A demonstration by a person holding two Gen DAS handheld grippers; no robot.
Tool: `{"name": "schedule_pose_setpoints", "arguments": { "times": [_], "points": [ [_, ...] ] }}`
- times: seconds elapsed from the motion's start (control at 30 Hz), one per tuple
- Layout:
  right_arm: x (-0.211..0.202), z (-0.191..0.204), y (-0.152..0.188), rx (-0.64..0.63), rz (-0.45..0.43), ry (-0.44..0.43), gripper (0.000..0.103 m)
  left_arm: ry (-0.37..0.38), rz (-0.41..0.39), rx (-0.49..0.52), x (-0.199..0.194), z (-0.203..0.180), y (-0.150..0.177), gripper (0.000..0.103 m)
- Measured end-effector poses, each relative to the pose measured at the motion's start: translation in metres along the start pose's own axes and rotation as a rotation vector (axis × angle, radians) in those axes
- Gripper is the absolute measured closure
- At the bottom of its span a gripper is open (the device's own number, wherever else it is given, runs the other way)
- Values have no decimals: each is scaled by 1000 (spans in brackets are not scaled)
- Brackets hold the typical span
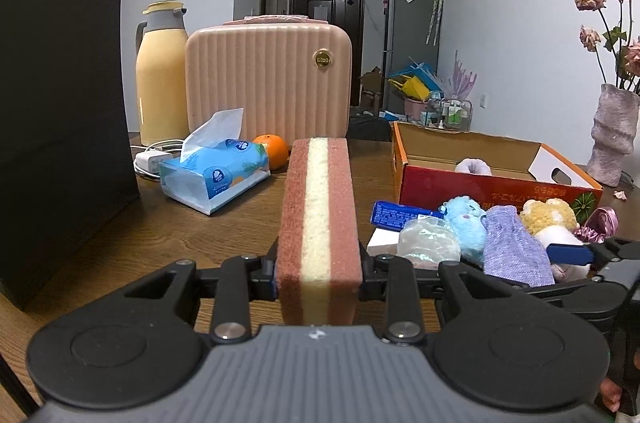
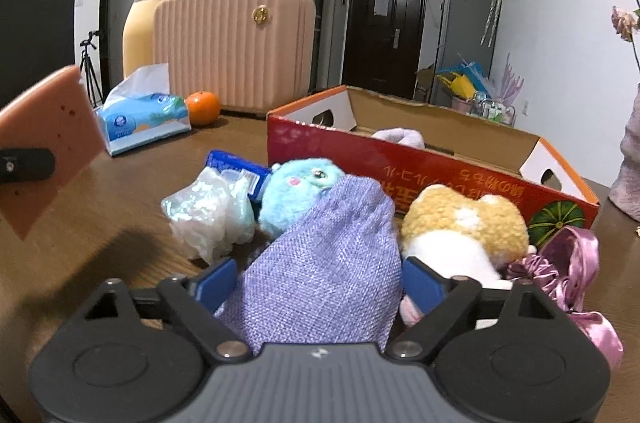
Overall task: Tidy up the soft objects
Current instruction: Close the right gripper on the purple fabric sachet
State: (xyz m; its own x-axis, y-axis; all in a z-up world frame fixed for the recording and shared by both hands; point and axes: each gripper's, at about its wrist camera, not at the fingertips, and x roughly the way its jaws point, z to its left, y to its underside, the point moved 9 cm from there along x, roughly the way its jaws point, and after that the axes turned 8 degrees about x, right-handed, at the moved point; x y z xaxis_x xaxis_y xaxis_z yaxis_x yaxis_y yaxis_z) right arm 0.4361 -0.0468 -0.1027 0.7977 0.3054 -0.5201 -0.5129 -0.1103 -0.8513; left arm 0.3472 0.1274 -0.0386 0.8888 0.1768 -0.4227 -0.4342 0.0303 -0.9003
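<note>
red cardboard box [image 1: 480,183], right of centre in the left wrist view: white print on its near wall, upside down, with digits that read as "55"; the rest is not legible. pink case [image 1: 268,79], centre: round gold badge [image 1: 322,59], lettering too small to read. tissue pack [image 1: 216,179]: round logo, unreadable.

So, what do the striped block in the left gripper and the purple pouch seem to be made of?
Striped block: apparently sponge foam, matte and porous, pale core between rough reddish layers.
Purple pouch: probably coarse woven fabric, matte, with visible weave.
</note>
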Motion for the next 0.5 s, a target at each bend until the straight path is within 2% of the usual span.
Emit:
{"name": "schedule_pose_setpoints", "arguments": {
  "times": [0.1,0.17,0.27,0.37,0.5],
  "points": [
    [1,-1,2,7,10,-6,30,0,0,1,0,-1,0,71],
    [3,-2,4,8,24,-3,45,0,0,1,0,-1,0,71],
    [4,-2,6,13,37,-8,55,-1,0,3,0,-1,0,71],
    [3,-2,6,20,34,-22,63,-2,1,4,0,-2,0,71],
    [-2,-2,5,19,14,-24,66,-4,1,4,0,-2,0,71]
  ]
}}
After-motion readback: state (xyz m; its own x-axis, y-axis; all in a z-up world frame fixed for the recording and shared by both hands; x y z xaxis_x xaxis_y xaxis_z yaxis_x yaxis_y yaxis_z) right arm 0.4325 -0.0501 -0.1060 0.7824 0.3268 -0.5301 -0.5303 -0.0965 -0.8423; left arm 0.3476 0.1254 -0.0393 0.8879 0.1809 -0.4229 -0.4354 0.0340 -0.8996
